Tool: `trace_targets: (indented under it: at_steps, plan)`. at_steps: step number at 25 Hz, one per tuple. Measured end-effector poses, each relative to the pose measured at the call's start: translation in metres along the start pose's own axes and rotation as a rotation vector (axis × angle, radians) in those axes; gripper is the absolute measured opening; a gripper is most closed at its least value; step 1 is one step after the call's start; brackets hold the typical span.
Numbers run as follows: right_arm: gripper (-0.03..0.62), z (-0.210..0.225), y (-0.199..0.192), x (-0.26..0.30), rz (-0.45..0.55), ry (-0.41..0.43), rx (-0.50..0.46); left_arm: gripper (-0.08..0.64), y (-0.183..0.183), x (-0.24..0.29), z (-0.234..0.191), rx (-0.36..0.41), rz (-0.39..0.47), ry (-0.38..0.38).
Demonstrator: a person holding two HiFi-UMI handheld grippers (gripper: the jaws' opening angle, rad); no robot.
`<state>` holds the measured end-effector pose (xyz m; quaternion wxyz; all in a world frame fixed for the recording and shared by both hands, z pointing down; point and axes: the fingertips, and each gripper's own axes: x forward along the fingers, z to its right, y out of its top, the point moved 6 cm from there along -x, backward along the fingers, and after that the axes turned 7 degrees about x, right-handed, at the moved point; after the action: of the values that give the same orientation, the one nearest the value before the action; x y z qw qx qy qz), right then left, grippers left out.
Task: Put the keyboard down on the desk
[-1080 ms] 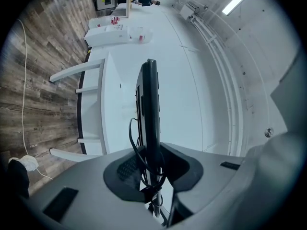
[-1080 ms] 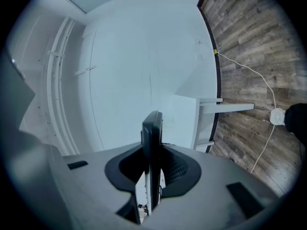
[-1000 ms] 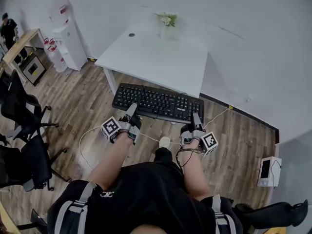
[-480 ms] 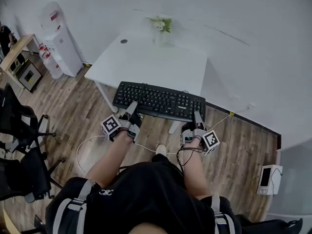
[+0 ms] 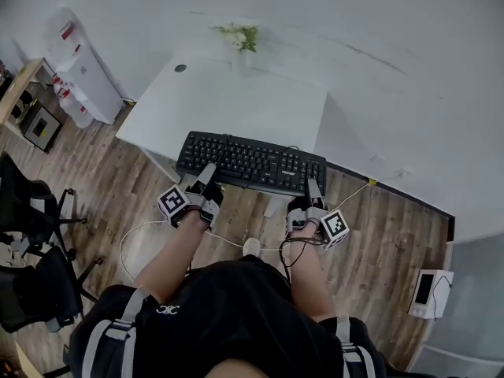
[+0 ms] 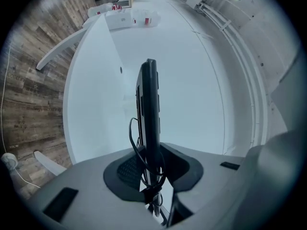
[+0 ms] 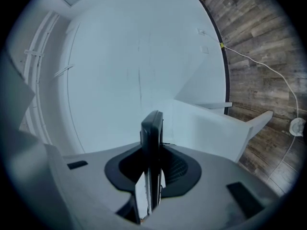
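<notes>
carrying step, by my read: keyboard (image 5: 252,162) is up in the air, clamped near both ends, not yet laid down.

counter (image 5: 236,101): white, ahead of the person, mostly bare. only a small vase of flowers (image 5: 239,39) at the far edge and a dark round spot (image 5: 180,68) near the far left corner. plenty of free top for a flat landing.

keyboard: black, full width, keys up, roughly level. in the head view its far long edge overlaps the counter's near edge and the rest hangs out past that edge. can't tell whether the far edge touches the top; looks clear of it.

left hand-held gripper (image 5: 208,172): clenched on the near long edge, toward the keyboard's left end. its own view shows the board edge-on between the jaws, gripped on both faces, with a loop of thin black cable (image 6: 136,143) hanging right at the jaws.

right hand-held gripper (image 5: 313,187): same, clamped on the near edge close to the right end, board edge-on between the jaws.

next move, as i judge it: push both ends forward together until the whole board is over the top, keep it level, lower until the underside sits flat, well short of the vase. only then let go on both sides and back out toward the person. watch the cable loop at the left jaws, it could drag the board on release.
</notes>
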<state>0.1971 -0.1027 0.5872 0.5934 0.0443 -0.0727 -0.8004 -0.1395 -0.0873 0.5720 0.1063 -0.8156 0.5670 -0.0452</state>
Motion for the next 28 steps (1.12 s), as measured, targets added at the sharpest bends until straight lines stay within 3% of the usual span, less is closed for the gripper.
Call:
trace_targets:
  at_steps: [12,19,28]
  plan:
    - [0.069,0.007,0.032,0.045,-0.005,-0.039,0.049,0.087,-0.002,0.047,-0.007,0.014,-0.001,0.061]
    - [0.069,0.014,0.041,0.054,0.031,-0.047,0.034,0.087,0.001,0.068,-0.017,0.000,-0.047,0.066]
    - [0.069,0.017,0.060,0.087,0.135,-0.065,0.015,0.089,0.014,0.135,-0.039,-0.030,-0.145,0.051]
